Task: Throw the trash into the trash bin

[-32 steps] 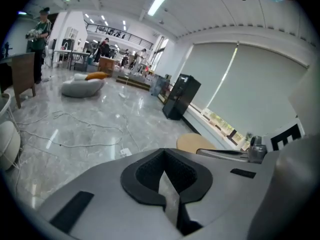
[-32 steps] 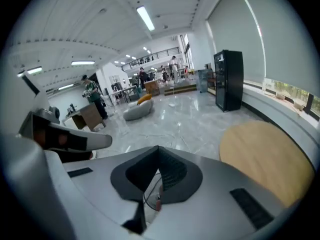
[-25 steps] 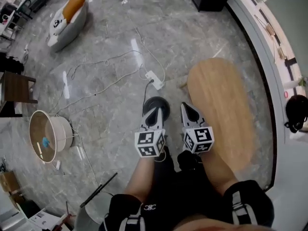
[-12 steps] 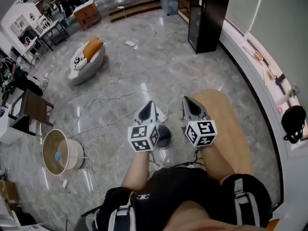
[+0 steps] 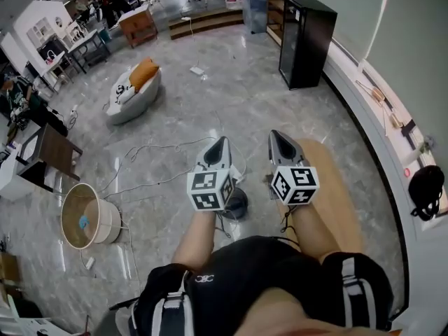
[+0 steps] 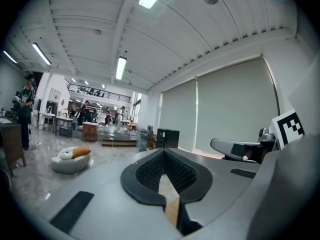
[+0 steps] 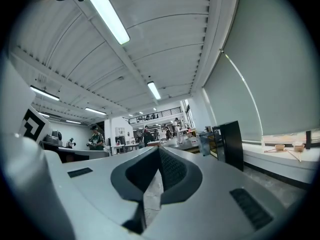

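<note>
The trash bin (image 5: 106, 224), a round basket, sits on the floor (image 5: 231, 103) at the far left, well apart from both tools. A small blue thing (image 5: 83, 223) lies inside it. It was in there a second ago too, so I think it is the trash and it is already in.

The left tool (image 5: 221, 145) was low and aimed down at the floor a second ago. Now it is up high and points straight out. Its jaws are pressed together with nothing between them. A round black thing (image 5: 238, 203) on the floor, which was right by its tip before, now lies under it.

The right tool (image 5: 278, 142) has gone up the same way, side by side with the left one. Its jaws are clenched tight too, and they hold nothing. The wooden table (image 5: 346, 215) is bare beside it.

Both tools are empty and lifted away, so the throwing looks done for now.
</note>
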